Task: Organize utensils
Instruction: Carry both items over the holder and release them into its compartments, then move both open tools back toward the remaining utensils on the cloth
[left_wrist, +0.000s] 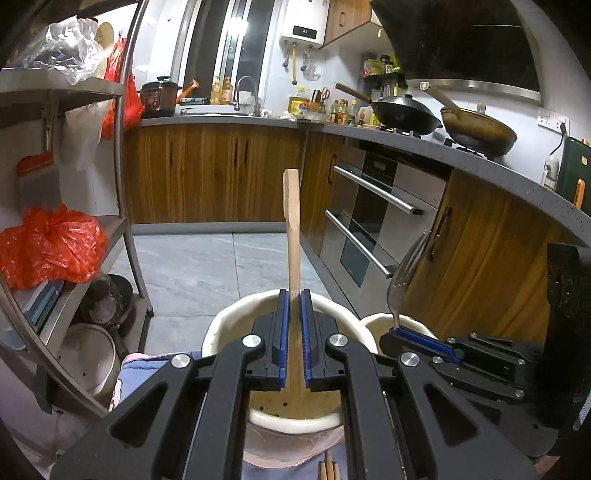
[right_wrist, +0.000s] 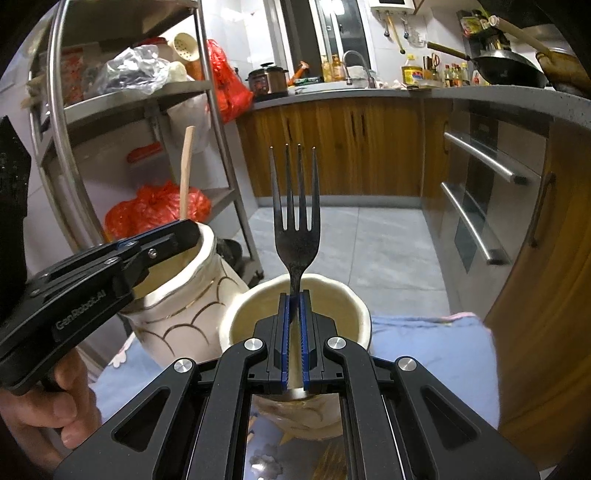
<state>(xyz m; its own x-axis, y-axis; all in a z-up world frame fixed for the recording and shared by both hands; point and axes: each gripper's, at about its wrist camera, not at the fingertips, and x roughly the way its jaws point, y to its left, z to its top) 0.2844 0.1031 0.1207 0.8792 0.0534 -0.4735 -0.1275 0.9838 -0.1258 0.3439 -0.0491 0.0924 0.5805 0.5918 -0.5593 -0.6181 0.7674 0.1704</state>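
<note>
The right hand-held gripper (right_wrist: 294, 295) is closed on the fork (right_wrist: 295, 221), upright directly above the small jar (right_wrist: 354, 306), while the left hand-held gripper (left_wrist: 294, 295) clamps the wooden stick (left_wrist: 293, 221) upright above the big jar (left_wrist: 221, 325).

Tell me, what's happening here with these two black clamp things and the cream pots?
A person is sorting utensils with a handheld gripper in each hand. The left gripper is shut on a wooden spatula, holding it upright over the taller cream holder. The right gripper is shut on a dark metal fork, tines up, over the shorter holder. Both holders stand on a blue cloth.
</note>
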